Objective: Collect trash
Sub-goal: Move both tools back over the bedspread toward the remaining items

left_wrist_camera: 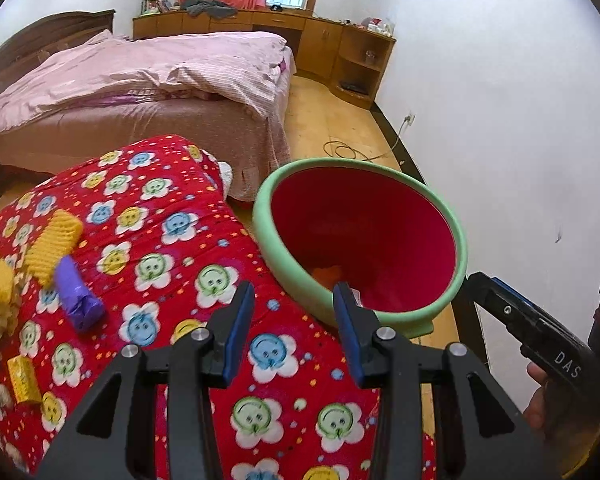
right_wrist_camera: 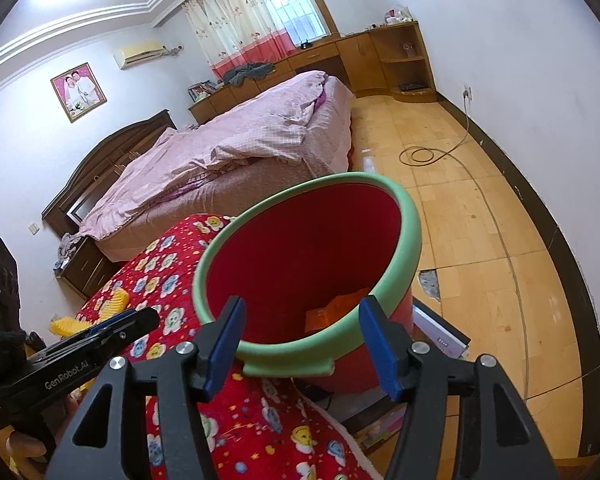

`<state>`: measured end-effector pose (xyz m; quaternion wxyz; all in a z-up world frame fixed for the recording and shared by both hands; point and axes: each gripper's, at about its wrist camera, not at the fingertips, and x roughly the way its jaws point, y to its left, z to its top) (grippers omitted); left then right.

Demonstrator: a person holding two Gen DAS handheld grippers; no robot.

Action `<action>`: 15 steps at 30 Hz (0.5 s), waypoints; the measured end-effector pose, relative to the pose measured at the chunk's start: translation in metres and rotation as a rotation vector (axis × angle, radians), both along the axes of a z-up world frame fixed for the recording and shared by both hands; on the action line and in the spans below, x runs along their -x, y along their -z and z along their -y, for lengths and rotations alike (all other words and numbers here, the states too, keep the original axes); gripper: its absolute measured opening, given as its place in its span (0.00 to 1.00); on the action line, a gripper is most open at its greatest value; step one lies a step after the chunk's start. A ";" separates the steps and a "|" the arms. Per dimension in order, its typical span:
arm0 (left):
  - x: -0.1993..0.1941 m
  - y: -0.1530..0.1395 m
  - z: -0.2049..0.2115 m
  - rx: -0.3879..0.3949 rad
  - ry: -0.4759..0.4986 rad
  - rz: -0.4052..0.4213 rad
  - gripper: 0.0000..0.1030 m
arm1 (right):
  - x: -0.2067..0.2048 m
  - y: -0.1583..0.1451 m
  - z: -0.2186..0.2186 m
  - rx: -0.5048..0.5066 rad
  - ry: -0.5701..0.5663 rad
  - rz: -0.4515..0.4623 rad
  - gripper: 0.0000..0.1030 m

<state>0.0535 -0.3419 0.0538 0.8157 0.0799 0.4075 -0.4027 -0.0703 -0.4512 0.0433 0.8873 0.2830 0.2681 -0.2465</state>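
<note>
Fleecy flowered blanket (left_wrist_camera: 204, 240) beside round red bin (right_wrist_camera: 300, 248); left claw (left_wrist_camera: 294, 304) and right claw (right_wrist_camera: 300, 316) gape empty.

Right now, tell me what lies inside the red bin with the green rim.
Inside the red bin with the green rim, orange wrapper pieces lie at the bottom. The near rim hides the rest of the floor.
</note>
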 end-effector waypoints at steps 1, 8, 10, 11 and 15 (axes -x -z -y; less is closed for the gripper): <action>0.001 -0.002 -0.005 0.003 -0.006 0.000 0.40 | 0.001 -0.001 -0.003 -0.001 -0.001 0.003 0.62; 0.007 -0.014 -0.041 0.020 -0.055 -0.001 0.40 | 0.003 -0.010 -0.026 0.004 -0.035 0.013 0.65; 0.008 -0.016 -0.055 0.022 -0.076 -0.005 0.40 | 0.003 -0.012 -0.035 0.006 -0.049 0.019 0.65; 0.008 -0.018 -0.060 0.022 -0.087 -0.003 0.40 | 0.003 -0.013 -0.038 0.006 -0.053 0.021 0.66; 0.011 -0.023 -0.089 0.028 -0.136 0.009 0.40 | 0.001 -0.017 -0.056 0.004 -0.083 0.029 0.67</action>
